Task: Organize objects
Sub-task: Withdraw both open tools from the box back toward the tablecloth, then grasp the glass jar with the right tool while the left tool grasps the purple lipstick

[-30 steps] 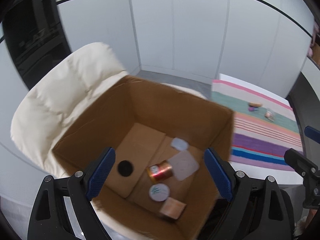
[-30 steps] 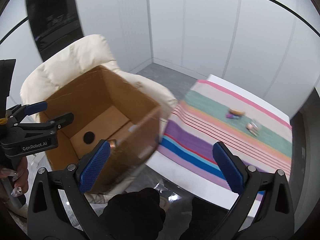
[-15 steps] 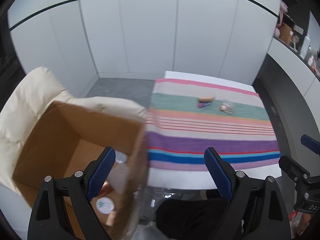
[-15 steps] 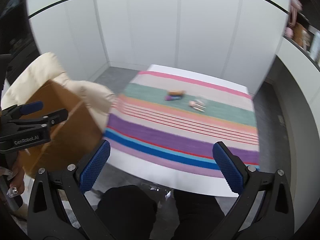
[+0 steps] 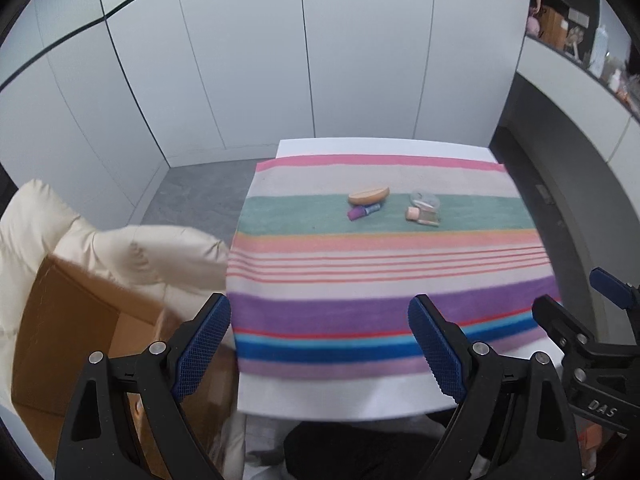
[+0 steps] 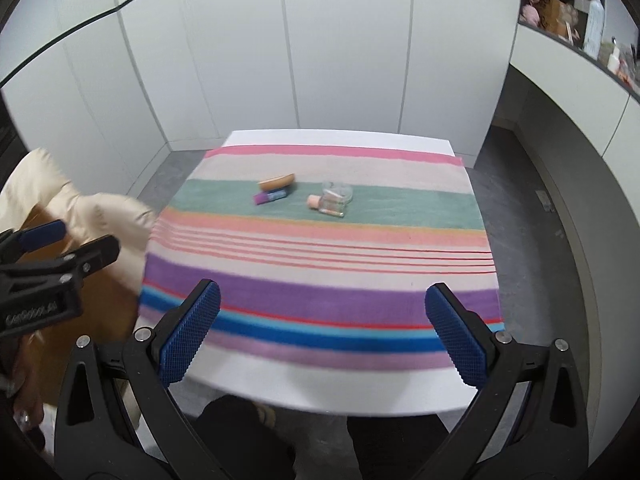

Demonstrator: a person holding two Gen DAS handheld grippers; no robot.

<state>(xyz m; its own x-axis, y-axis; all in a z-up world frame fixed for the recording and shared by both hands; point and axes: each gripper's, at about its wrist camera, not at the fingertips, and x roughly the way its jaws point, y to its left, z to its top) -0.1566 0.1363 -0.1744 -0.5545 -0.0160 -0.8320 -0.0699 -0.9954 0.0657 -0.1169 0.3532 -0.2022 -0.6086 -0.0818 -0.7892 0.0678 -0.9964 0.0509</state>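
On the green band of the striped cloth (image 5: 384,276) I see four small things in a loose row: a tan oval piece (image 5: 368,195) with a purple tube (image 5: 363,211) touching its near side, and to the right of them a clear round lid or dish (image 5: 425,198) with a small glass bottle with a peach cap (image 5: 423,216) lying on its side just in front of it. From the right wrist view the same group sits at the far middle of the cloth, tan piece (image 6: 277,181), purple tube (image 6: 271,196), clear dish (image 6: 338,191) and bottle (image 6: 327,205).

All of them lie well beyond my fingers. My left gripper (image 5: 319,350) has its blue pads spread wide with nothing between them, over the near purple and blue stripes. My right gripper (image 6: 322,334) is likewise wide apart and empty, above the near edge of the white table (image 6: 340,394).

To the left, beside the table, a cardboard box (image 5: 68,340) rests on a cream padded chair (image 5: 140,256); I cannot see into it from here.
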